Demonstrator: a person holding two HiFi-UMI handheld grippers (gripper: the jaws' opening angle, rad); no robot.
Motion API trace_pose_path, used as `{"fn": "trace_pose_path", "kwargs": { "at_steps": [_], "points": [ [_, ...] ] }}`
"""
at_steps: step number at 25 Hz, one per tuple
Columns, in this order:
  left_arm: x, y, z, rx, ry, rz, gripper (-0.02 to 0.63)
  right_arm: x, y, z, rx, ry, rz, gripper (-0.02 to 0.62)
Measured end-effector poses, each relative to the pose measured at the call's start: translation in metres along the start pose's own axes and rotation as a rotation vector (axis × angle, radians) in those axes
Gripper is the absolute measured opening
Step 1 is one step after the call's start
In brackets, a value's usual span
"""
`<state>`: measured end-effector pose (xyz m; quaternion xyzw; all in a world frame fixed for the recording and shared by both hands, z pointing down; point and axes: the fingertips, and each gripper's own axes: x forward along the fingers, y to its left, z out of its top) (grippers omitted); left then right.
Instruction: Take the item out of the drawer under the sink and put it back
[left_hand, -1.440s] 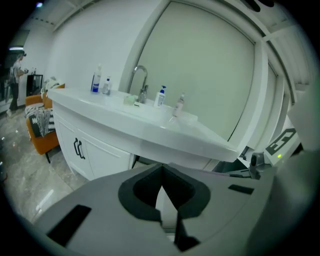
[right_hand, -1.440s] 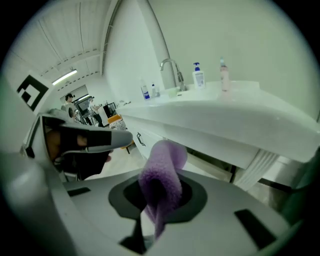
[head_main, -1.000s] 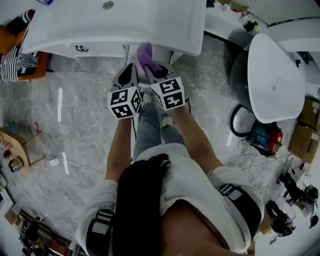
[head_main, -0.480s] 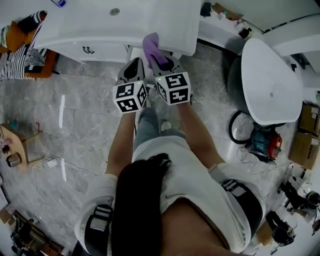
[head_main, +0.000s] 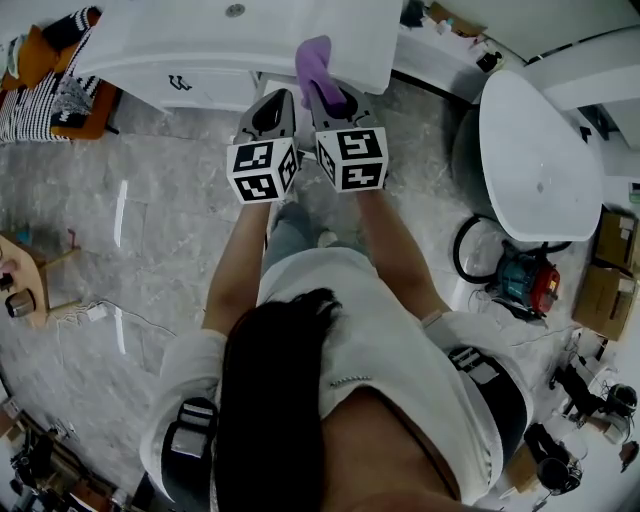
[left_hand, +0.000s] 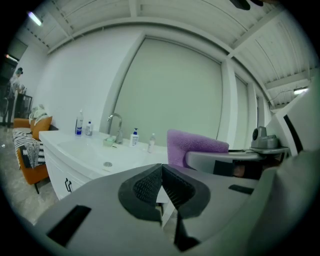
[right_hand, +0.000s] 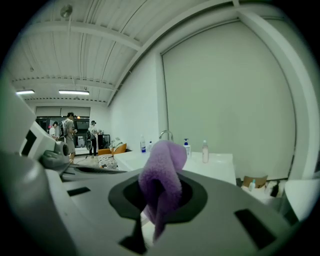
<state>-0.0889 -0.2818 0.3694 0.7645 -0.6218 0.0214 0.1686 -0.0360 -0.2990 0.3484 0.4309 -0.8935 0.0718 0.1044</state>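
**Status: purple cloth held in right tool, above the vanity edge**

1. Surroundings. I see a white vanity tabletop (head_main: 200, 30) at the top of the head view, with a moulded basin and its round drain (head_main: 235, 10). In the left gripper view, a chrome faucet (left_hand: 115, 122), a blue-labelled bottle (left_hand: 79, 124) and a white pump bottle (left_hand: 134, 138) stand along the back of it. A white oval bathtub (head_main: 540, 160) stands to the right, well apart from both tools. An orange chair with striped fabric (head_main: 40, 70) sits to the left of the vanity.

2. Obstructions. Both tools hang side by side in front of the vanity's front edge and cover the cabinet below the basin. I cannot tell whether a drawer there stands open. A white drawer front with a black handle (head_main: 181, 83) further left appears closed.

3. Tool state.
- Right tool (right_hand: 159, 192): clenched on a fuzzy purple cloth (right_hand: 162, 170), which stands up from the jaws and folds over.
- Left tool (left_hand: 161, 186): jaws together, holding nothing.
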Motion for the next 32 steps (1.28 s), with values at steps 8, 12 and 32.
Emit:
{"fn": "trace_pose_path", "kwargs": {
  "at_steps": [8, 12, 32],
  "points": [
    [-0.002, -0.006, 0.011, 0.021, -0.029, -0.012, 0.003, -0.007, -0.004, 0.003, -0.017, -0.012, -0.031, 0.057],
    [-0.003, -0.009, 0.012, 0.037, -0.030, -0.019, 0.003, -0.007, 0.000, 0.003, -0.027, -0.012, -0.026, 0.057],
    [-0.005, -0.010, 0.012, 0.048, -0.029, -0.017, 0.003, -0.010, 0.004, -0.001, -0.025, -0.002, -0.028, 0.057]
  ]
}}
